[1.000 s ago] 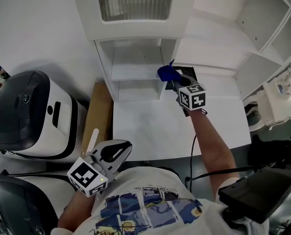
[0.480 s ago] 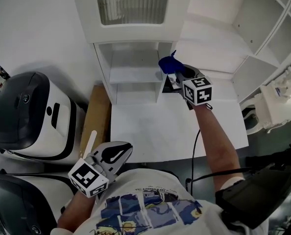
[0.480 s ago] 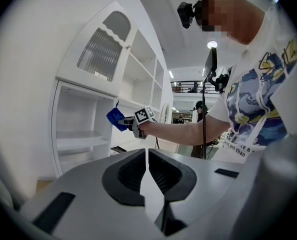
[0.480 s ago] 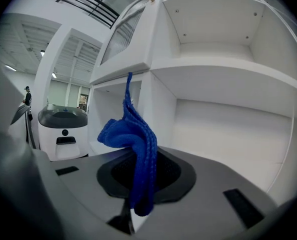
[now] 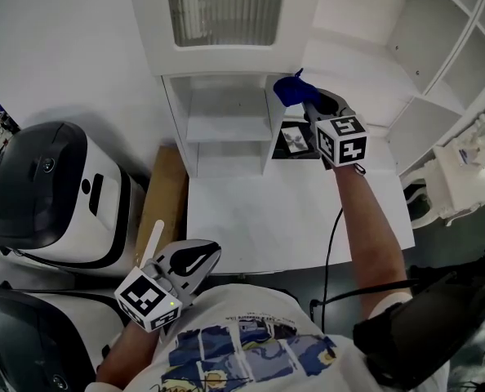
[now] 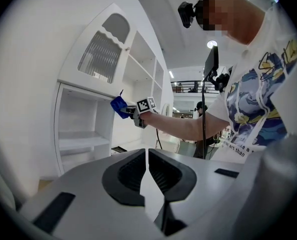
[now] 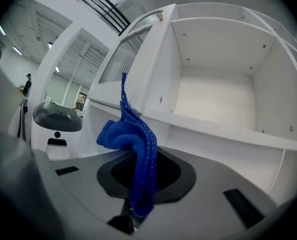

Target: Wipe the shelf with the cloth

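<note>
A bunched blue cloth is pinched in my right gripper, which is shut on it and held up in the air by the white shelf unit. The cloth hangs in front of the post between the small left cubby and the wider right-hand shelf. My left gripper is low by the person's body, jaws shut with nothing between them, pointing toward the shelves.
A white table top lies under the shelf unit. A small dark framed picture lies on it by the post. Two black-and-white appliances stand at the left, beside a brown board. More white shelving rises at the right.
My right gripper has lifted the blue cloth upward and a little right, from beside the lower shelf to the level of the upper cubby's top. The left gripper has barely moved.
</note>
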The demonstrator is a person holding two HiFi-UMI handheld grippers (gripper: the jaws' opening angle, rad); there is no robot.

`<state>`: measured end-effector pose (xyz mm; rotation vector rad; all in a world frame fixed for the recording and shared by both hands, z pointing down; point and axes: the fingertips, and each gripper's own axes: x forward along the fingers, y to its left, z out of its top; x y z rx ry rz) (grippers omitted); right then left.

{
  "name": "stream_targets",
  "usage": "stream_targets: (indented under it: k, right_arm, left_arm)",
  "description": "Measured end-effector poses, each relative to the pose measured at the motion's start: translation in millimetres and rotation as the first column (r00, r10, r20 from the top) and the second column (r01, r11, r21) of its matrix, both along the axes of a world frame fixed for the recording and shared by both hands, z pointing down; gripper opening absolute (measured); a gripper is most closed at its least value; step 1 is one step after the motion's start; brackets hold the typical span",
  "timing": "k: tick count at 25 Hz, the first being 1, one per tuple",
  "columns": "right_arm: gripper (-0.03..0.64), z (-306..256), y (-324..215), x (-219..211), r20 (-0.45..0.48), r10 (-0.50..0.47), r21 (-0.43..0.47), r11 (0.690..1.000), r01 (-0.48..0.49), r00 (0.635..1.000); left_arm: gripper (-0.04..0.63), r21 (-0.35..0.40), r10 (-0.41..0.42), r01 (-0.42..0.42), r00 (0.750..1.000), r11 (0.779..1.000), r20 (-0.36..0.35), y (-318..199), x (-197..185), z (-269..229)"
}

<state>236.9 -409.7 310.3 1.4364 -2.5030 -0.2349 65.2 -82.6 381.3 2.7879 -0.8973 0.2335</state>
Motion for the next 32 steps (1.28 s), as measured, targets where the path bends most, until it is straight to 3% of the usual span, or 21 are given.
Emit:
stream_targets:
  k: [8,25,32]
  right_arm:
    - [0.067,-33.5,9.8,-9.1,-0.051,0.037,0.125,0.992,-0.031,0.998]
    - [0.067,-38.4,19.8,-32.1,-0.030,0.109,0.136,0.985,-0.104,0.994]
    - [0.067,-46.0,26.0,-67.7,-0.048,0.064,0.158,0.986,-0.056,0.997]
  left_arm:
    - [0.029,-0.002,0.003,-0.003,1.000,1.000,-0.004,4.3,-5.8,1.0]
    - [0.029,-0.019,0.001,-0.001,1.000,1.000,-0.008,13.5,-44.8,4.4]
    - [0.029,-0.023,0.011,-0.011,1.000,1.000,-0.015,14.4,-57.5,5.2]
